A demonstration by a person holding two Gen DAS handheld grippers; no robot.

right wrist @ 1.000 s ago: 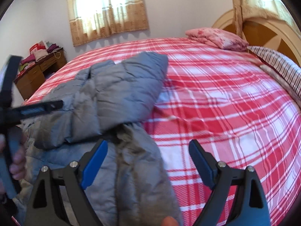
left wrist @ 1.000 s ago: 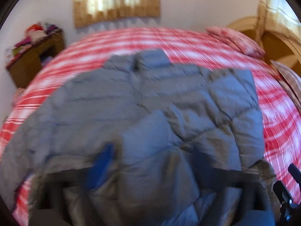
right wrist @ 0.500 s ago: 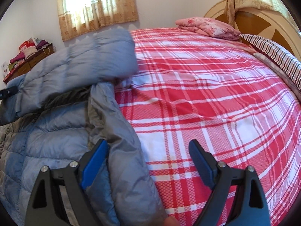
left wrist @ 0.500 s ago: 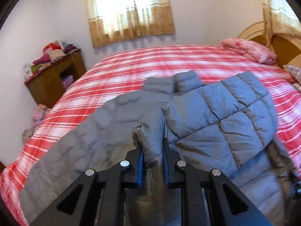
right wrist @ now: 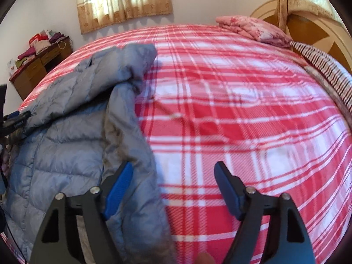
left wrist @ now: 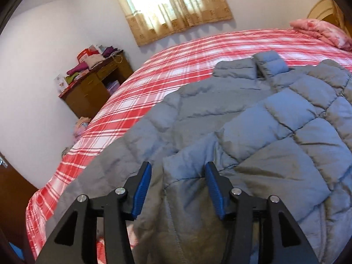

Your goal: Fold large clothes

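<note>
A large grey quilted puffer jacket [left wrist: 242, 121] lies on the red and white plaid bed [left wrist: 176, 66], one sleeve folded over its body. My left gripper [left wrist: 178, 187] is open, and the sleeve cuff [left wrist: 184, 169] lies loose between its blue pads. In the right wrist view the jacket [right wrist: 72, 136] fills the left side. My right gripper [right wrist: 173, 187] is open and empty, its left finger over the jacket's right edge and its right finger over bare bedspread [right wrist: 242, 110]. Part of the left gripper shows at that view's left edge [right wrist: 13, 123].
A wooden desk [left wrist: 94, 88] piled with clothes stands left of the bed by the wall. A pink folded blanket [right wrist: 253, 30] and a striped pillow [right wrist: 325, 66] lie near the wooden headboard [right wrist: 308, 26]. A curtained window [left wrist: 176, 6] is behind the bed.
My left gripper has opened and let go of the sleeve cuff it was shut on half a second ago. The sleeve now rests folded across the jacket. My right gripper stays open.
</note>
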